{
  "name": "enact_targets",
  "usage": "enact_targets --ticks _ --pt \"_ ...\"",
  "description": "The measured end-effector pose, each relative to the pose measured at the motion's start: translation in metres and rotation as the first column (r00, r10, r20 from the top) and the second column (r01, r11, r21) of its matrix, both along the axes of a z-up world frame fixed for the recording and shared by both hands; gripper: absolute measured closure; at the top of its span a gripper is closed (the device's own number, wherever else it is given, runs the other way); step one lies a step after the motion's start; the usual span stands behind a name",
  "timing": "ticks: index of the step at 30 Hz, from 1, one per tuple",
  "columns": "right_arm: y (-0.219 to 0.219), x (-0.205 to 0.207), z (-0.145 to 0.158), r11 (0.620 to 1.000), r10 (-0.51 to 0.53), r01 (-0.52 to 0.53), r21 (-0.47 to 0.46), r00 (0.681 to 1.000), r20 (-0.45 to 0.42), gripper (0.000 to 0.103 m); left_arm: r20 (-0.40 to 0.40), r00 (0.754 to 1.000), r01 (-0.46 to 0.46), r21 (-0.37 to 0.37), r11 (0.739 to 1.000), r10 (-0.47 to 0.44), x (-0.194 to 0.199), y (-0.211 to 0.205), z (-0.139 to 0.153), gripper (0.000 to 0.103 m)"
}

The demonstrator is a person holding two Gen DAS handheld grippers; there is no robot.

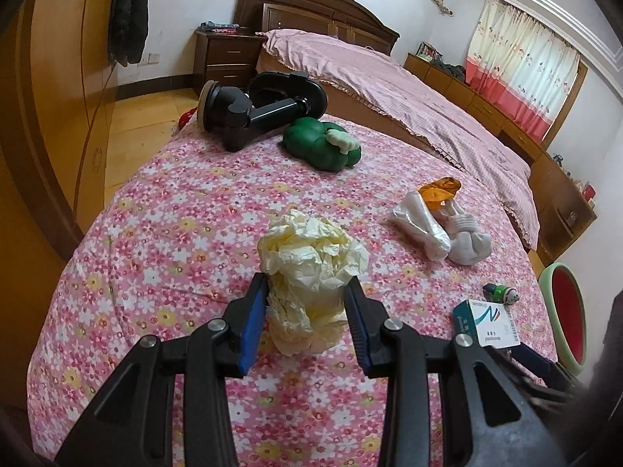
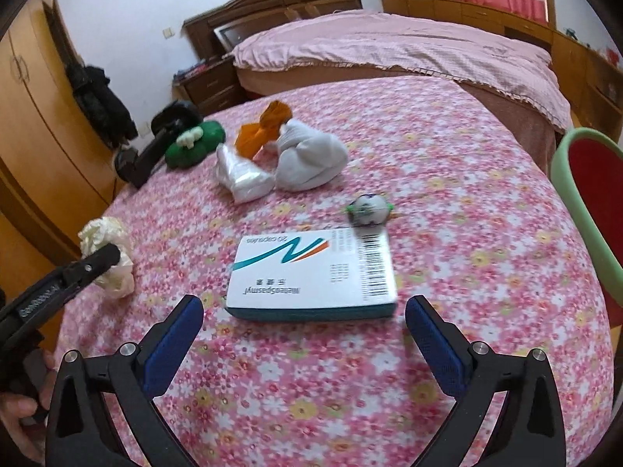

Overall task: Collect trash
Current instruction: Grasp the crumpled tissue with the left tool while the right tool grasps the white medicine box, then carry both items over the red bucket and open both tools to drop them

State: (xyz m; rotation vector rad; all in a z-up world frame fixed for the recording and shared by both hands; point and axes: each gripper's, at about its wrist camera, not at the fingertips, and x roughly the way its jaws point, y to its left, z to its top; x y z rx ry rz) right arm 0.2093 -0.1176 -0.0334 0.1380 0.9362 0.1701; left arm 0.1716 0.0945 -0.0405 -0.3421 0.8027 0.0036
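Note:
A crumpled cream paper wad [image 1: 311, 245] sits on the pink floral cover [image 1: 155, 233], and my left gripper [image 1: 305, 278] is shut on its lower part, with both blue pads pressing its sides. The right wrist view has the same wad [image 2: 103, 233] and left gripper [image 2: 97, 257] at the far left. A white and teal medicine box [image 2: 311, 268] lies flat on the cover. My right gripper [image 2: 303, 301] stands wide open just short of it, one finger off each front corner, touching nothing. The box [image 1: 486, 323] also shows at the left wrist view's right edge.
Farther back lie a clear plastic wrapper [image 2: 241, 179], an orange wrapper [image 2: 264, 124], a white sock bundle [image 2: 311, 159], a green plush [image 2: 194, 144] and a black device [image 2: 155, 144]. A small green-white toy [image 2: 370, 210] sits behind the box. A red round thing with green rim [image 2: 584, 214] stands right.

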Motion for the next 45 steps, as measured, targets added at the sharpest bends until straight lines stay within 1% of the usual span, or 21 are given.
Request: enact_targets --ticks 4,6,11,13,24,38,45 --pt "0.010 0.005 -0.009 0.998 -0.017 0.015 -0.067 1.000 -0.021 0.000 -0.002 1.000 -0.002 -0.007 1.000 0.002 -0.001 0.003 -0.002 0.064" --pt "0.012 0.005 -0.011 0.996 -0.011 0.010 -0.091 1.000 -0.011 0.000 -0.004 1.000 -0.003 -0.008 1.000 0.003 -0.002 0.005 -0.002 0.064" --pt "0.011 0.005 -0.011 0.997 -0.013 0.013 -0.082 1.000 -0.003 0.001 -0.010 1.000 -0.005 -0.016 1.000 0.005 -0.001 0.006 -0.005 0.064" --pt "0.009 0.003 -0.010 0.995 -0.032 0.033 -0.092 0.999 0.011 0.013 -0.009 1.000 -0.005 -0.013 1.000 0.005 -0.001 0.005 -0.005 0.064" --pt "-0.004 -0.016 0.001 0.999 -0.037 0.037 -0.015 0.999 0.032 0.013 -0.003 1.000 0.007 -0.015 1.000 -0.007 -0.008 -0.001 -0.002 0.064" --pt "-0.012 -0.055 0.040 1.000 -0.006 0.004 0.017 0.987 0.163 0.013 0.037 0.998 0.045 0.020 0.999 -0.045 -0.025 -0.023 0.018 0.064" --pt "-0.027 -0.068 0.055 0.999 -0.023 0.017 0.030 0.978 0.207 0.013 0.058 0.996 0.068 0.041 0.997 -0.070 -0.033 -0.037 0.029 0.064"
